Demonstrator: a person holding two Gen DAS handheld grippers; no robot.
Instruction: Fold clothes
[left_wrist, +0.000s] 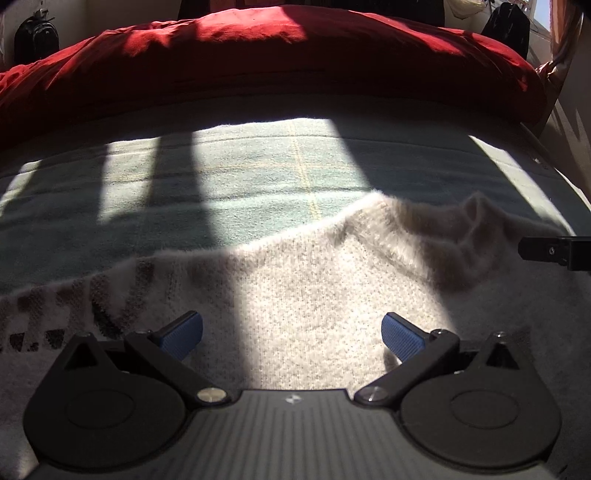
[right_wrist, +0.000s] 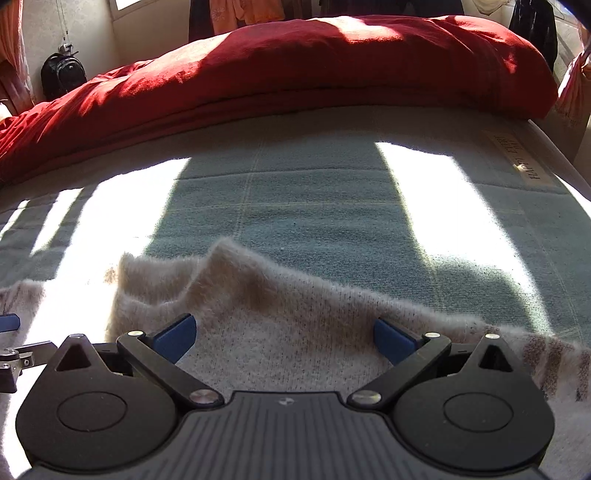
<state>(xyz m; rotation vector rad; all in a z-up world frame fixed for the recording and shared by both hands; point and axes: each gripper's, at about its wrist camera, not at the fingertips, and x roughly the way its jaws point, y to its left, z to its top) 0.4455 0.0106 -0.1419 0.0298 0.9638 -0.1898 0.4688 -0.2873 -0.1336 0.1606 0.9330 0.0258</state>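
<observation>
One fuzzy cream sweater (left_wrist: 306, 306) is laid flat on the bed (left_wrist: 258, 177). Its near part is seen under both cameras, and its far edge is raised a little at the neck (right_wrist: 221, 258). Dark stripes are seen on the sleeve (left_wrist: 74, 295) at the left in the left wrist view, and on the sleeve (right_wrist: 554, 362) at the right in the right wrist view.

Two hand-held grippers are seen. The left hand-held gripper (left_wrist: 291, 336) is spread wide. Two blue pads (left_wrist: 183, 334) are counted on it, one on each finger. Nothing is held between them. The pads are placed over the sweater, but it cannot be told whether they touch it.

The right hand-held gripper (right_wrist: 284, 338) is spread wide too, with two blue pads (right_wrist: 175, 338) and nothing held between them. It is placed over the sweater near the neck. Touching cannot be told here either.

The two grippers are placed side by side; a bit of each is caught at the edge of the other's view.

One red blanket (right_wrist: 295, 70) is piled along the far side of the bed. The green checked bed cover is crossed by bright patches of sun and dark shadows. One black bag (right_wrist: 62, 74) is hung on the far wall.
</observation>
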